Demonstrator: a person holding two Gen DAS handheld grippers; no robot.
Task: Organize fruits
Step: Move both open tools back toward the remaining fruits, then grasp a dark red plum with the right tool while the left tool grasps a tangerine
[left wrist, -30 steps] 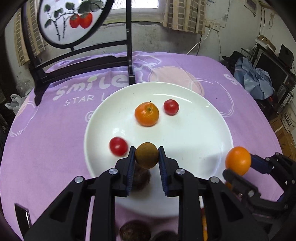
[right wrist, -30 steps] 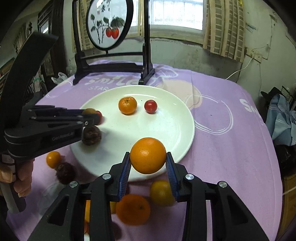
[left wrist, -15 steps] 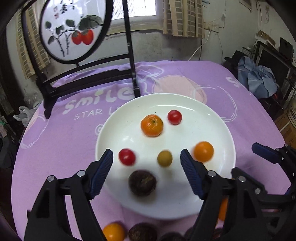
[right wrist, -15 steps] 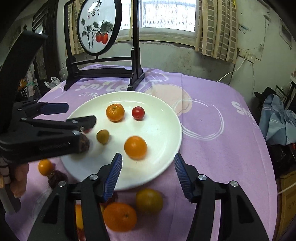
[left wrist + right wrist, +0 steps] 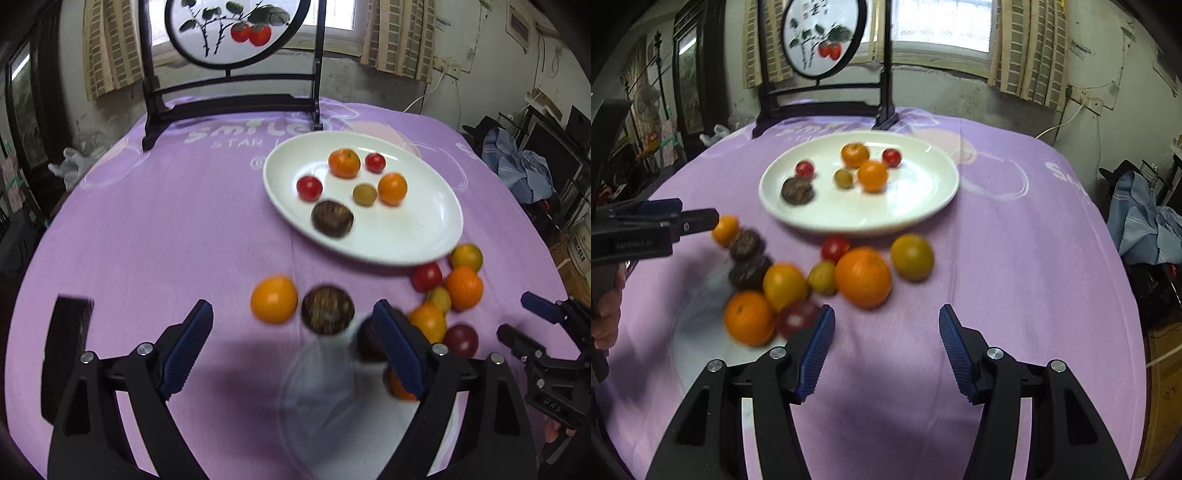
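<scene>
Cloth (image 5: 1015,258) lies bare between plate (image 5: 923,206) rim and table's right edge.

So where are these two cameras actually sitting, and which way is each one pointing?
Left wrist: rides the left gripper, facing forward over loose fruit toward the white plate; its own open jaws and the right gripper show.
Right wrist: rides the right gripper, facing the same plate; its open jaws, the left gripper and a hand show.
Shared: plate, fruit pile, purple tablecloth.
</scene>
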